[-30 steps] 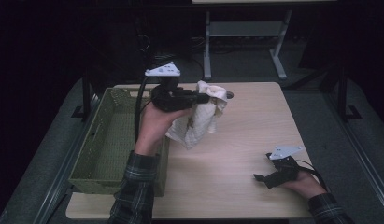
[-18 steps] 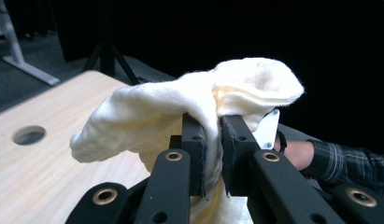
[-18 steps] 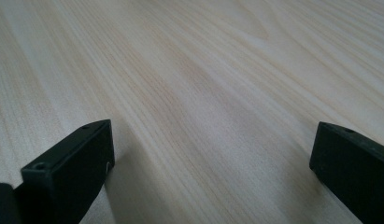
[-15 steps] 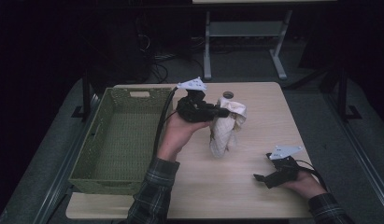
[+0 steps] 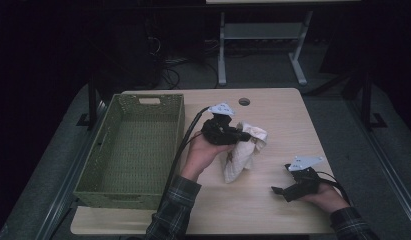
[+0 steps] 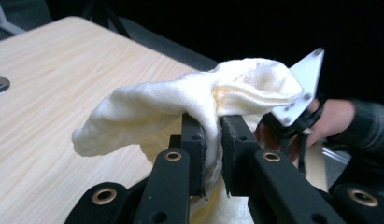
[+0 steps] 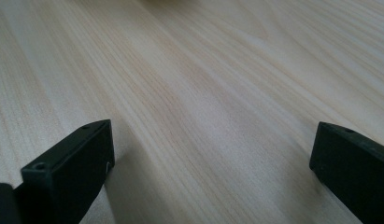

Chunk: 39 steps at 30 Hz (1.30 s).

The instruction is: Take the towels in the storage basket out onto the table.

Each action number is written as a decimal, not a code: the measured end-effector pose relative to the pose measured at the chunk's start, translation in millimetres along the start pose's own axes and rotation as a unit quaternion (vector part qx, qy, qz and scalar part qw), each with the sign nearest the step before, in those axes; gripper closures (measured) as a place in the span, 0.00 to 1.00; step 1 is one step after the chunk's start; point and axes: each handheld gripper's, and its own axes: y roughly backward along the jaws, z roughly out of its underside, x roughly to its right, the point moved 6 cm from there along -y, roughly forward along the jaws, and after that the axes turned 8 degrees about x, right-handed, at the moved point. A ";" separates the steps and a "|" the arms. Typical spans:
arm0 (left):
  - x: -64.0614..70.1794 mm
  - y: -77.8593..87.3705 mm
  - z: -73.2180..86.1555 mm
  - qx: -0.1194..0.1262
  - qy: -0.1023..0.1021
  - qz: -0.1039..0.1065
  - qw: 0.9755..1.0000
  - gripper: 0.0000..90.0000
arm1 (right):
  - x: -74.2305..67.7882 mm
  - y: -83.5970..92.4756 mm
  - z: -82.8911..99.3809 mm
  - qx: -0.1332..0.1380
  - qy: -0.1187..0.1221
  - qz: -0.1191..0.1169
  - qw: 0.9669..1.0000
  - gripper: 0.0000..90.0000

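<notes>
A cream cloth [image 5: 239,161] hangs from my left gripper [image 5: 244,135], which is shut on its bunched top near the middle of the table; the cloth's lower end rests on the wood. In the left gripper view the two black jaws pinch the cloth [image 6: 147,109] between their pads at my left gripper [image 6: 212,140], and folds spill over both sides. My right gripper [image 5: 288,190] lies low at the table's front right, held by a hand. In the right gripper view my right gripper [image 7: 213,154] has its jaws wide apart over bare wood, nothing between them.
A green woven basket [image 5: 179,120] with nothing in it stands along the left side of the light wooden table [image 5: 278,115]. A round cable hole [image 5: 244,101] sits near the far edge. Dark floor and a white desk frame [image 5: 222,55] lie beyond.
My left hand has carried the cloth rightward and down, from beside the basket to the table's middle; the cloth's lower end now touches the wood. The right hand has stayed put.
</notes>
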 end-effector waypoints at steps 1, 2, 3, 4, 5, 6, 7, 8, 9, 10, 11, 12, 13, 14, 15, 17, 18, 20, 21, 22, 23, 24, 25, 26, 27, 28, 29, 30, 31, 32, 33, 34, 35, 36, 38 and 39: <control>-1.8 -6.7 7.3 -0.011 -0.003 -0.006 1.000 0.89 | 0.0 0.0 0.0 0.000 0.000 0.000 1.000 0.00; -1.8 -6.7 7.3 -0.011 -0.003 -0.006 1.000 0.89 | 0.0 0.0 0.0 0.000 0.000 0.000 1.000 0.00; -3.6 -13.9 14.7 -0.021 -0.007 -0.011 1.000 0.89 | 0.0 0.0 0.0 0.000 0.000 0.000 1.000 0.00; -3.6 -13.9 14.7 -0.021 -0.007 -0.011 1.000 0.89 | 0.2 -0.1 0.0 0.000 0.001 0.000 1.000 0.00; -4.7 -21.1 22.2 -0.033 -0.009 -0.013 0.999 0.89 | 0.2 -0.1 0.0 0.000 0.001 0.000 1.000 0.00; -4.9 -24.9 25.7 -0.036 -0.010 -0.011 0.999 0.88 | 0.2 -0.1 0.0 0.000 0.001 0.000 1.000 0.00; -4.9 -24.9 25.7 -0.036 -0.010 -0.011 0.999 0.88 | 0.2 -0.1 0.0 0.000 0.001 0.000 1.000 0.00; -4.9 -29.7 30.3 -0.034 -0.005 -0.001 0.999 0.88 | 0.2 -0.1 0.0 0.000 0.001 0.000 1.000 0.00; -6.3 -36.3 37.8 -0.038 0.004 0.001 0.999 0.88 | 0.2 -0.1 0.0 0.000 0.001 0.000 1.000 0.00; -7.6 -39.9 42.6 -0.045 0.002 -0.003 0.999 0.88 | 0.2 -0.1 0.0 0.000 0.001 0.000 1.000 0.00; -7.6 -39.9 42.6 -0.045 0.002 -0.003 0.999 0.88 | 0.2 -0.1 0.0 0.000 0.001 0.000 1.000 0.00; -8.9 -43.5 48.4 -0.055 0.000 -0.007 0.998 0.88 | 0.4 -0.1 0.1 0.000 0.002 0.001 1.000 0.00; -11.6 -48.3 55.4 -0.062 0.001 -0.006 0.998 0.87 | 0.4 0.0 0.1 0.000 0.002 0.001 1.000 0.00; -12.4 -50.9 59.2 -0.063 0.005 -0.006 0.998 0.87 | 0.2 0.0 0.1 -0.001 0.001 0.000 1.000 0.00; -13.5 -53.2 62.9 -0.067 0.008 -0.007 0.998 0.87 | 0.4 -0.1 0.1 0.000 0.002 0.001 1.000 0.00; -15.9 -58.0 70.5 -0.076 0.010 -0.011 0.997 0.83 | 0.1 0.0 0.1 0.000 0.001 0.000 1.000 0.00; -15.9 -58.0 70.5 -0.076 0.010 -0.011 0.997 0.79 | 0.1 0.0 0.1 0.000 0.001 0.000 1.000 0.00; -17.7 -61.2 79.4 -0.090 0.007 -0.016 0.996 0.71 | 0.1 0.0 0.1 0.000 0.001 0.001 1.000 0.00; -17.4 -61.1 80.5 -0.089 0.007 -0.018 0.996 0.68 | 0.1 0.0 0.1 0.000 0.001 0.000 1.000 0.00; -17.4 -61.1 80.5 -0.089 0.007 -0.018 0.996 0.66 | 0.1 -0.1 0.1 0.000 0.001 0.000 1.000 0.00; -16.4 -59.5 80.7 -0.087 0.003 -0.021 0.996 0.63 | 0.1 -0.1 0.1 0.000 0.001 0.000 1.000 0.00; -16.4 -59.5 80.7 -0.087 0.003 -0.021 0.996 0.60 | 0.1 0.0 0.1 0.000 0.001 0.000 1.000 0.00; -15.2 -56.6 80.3 -0.087 0.001 -0.028 0.996 0.58 | 0.1 0.0 0.1 0.000 0.001 0.000 1.000 0.00; -14.8 -54.7 80.1 -0.087 -0.001 -0.029 0.996 0.56 | 0.1 0.0 0.1 0.000 0.001 0.000 1.000 0.00; -14.7 -52.5 79.9 -0.088 -0.003 -0.033 0.996 0.55 | 0.1 0.0 0.1 0.000 0.001 0.000 1.000 0.00; -14.6 -49.8 80.0 -0.090 -0.004 -0.037 0.995 0.53 | 0.1 0.0 0.1 0.000 0.001 0.000 1.000 0.00; -14.6 -47.0 79.9 -0.091 -0.004 -0.041 0.995 0.52 | 0.1 0.0 0.1 0.000 0.001 0.000 1.000 0.00; -14.6 -43.8 79.7 -0.092 -0.003 -0.045 0.995 0.51 | 0.4 0.0 0.2 0.000 0.002 0.001 1.000 0.00; -14.7 -40.6 78.8 -0.091 -0.001 -0.049 0.995 0.51 | 0.4 0.0 0.2 0.000 0.002 0.001 1.000 0.00; -15.2 -37.0 77.7 -0.088 -0.002 -0.055 0.995 0.51 | 0.4 0.0 0.1 0.000 0.002 0.001 1.000 0.00; -15.6 -33.6 76.5 -0.084 -0.002 -0.060 0.995 0.50 | 0.4 0.0 0.1 0.000 0.002 0.001 1.000 0.00; -15.5 -30.3 75.8 -0.082 0.001 -0.064 0.995 0.50 | 0.4 0.0 0.1 0.000 0.002 0.001 1.000 0.00; -15.5 -27.2 75.7 -0.080 0.001 -0.068 0.994 0.50 | 0.4 0.0 0.1 0.000 0.002 0.001 1.000 0.00; -15.5 -27.2 75.7 -0.080 0.001 -0.068 0.994 0.50 | 0.4 0.0 0.1 0.000 0.002 0.001 1.000 0.00; -14.9 -18.3 78.3 -0.084 -0.001 -0.077 0.994 0.50 | 0.4 -0.1 0.1 0.000 0.002 0.001 1.000 0.00; -13.9 -15.8 80.0 -0.085 0.000 -0.079 0.993 0.50 | 0.4 0.0 0.1 -0.001 0.002 0.001 1.000 0.00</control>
